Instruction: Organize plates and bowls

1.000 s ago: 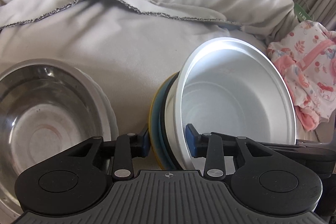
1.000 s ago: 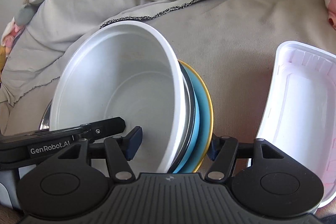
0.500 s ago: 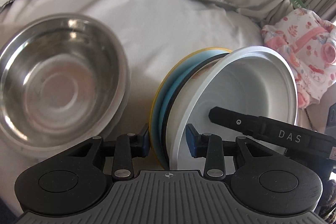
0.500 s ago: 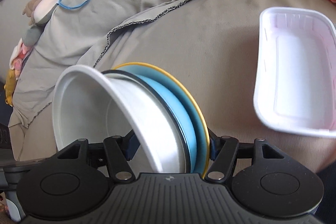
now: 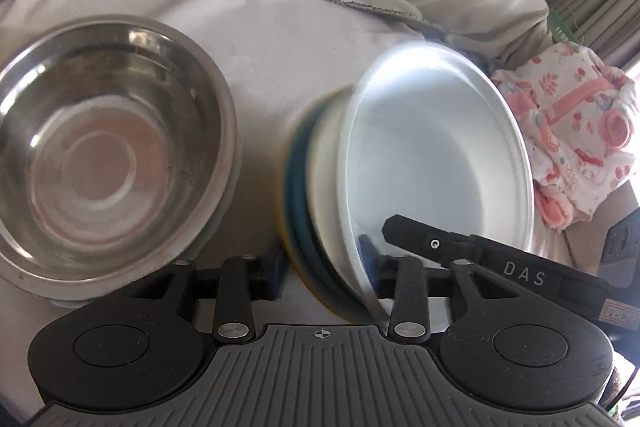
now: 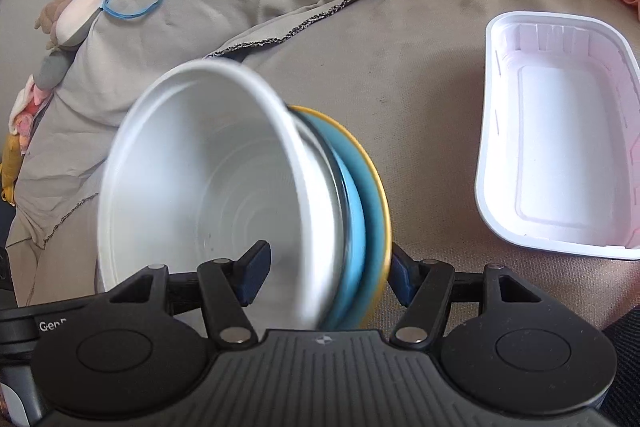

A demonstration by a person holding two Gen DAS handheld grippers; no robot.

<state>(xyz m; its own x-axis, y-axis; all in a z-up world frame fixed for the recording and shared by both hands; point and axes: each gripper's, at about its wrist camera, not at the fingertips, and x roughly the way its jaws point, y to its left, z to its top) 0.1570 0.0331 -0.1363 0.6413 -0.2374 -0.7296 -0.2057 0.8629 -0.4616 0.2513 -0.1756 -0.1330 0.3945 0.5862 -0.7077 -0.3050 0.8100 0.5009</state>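
With both the left gripper and right gripper clamped on the tilted stack of plates and white bowl above the sofa, we level it gently beside the steel bowl.

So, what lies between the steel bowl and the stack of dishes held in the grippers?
Only bare grey bedsheet. In the left wrist view, a strip of it separates the steel bowl from the held stack; nothing rests there.

Daylight is coming from the right, glaring on the tilted white plastic bowl's rim; the stacked dishes are blurring; fisheye distortion is bending the edges.
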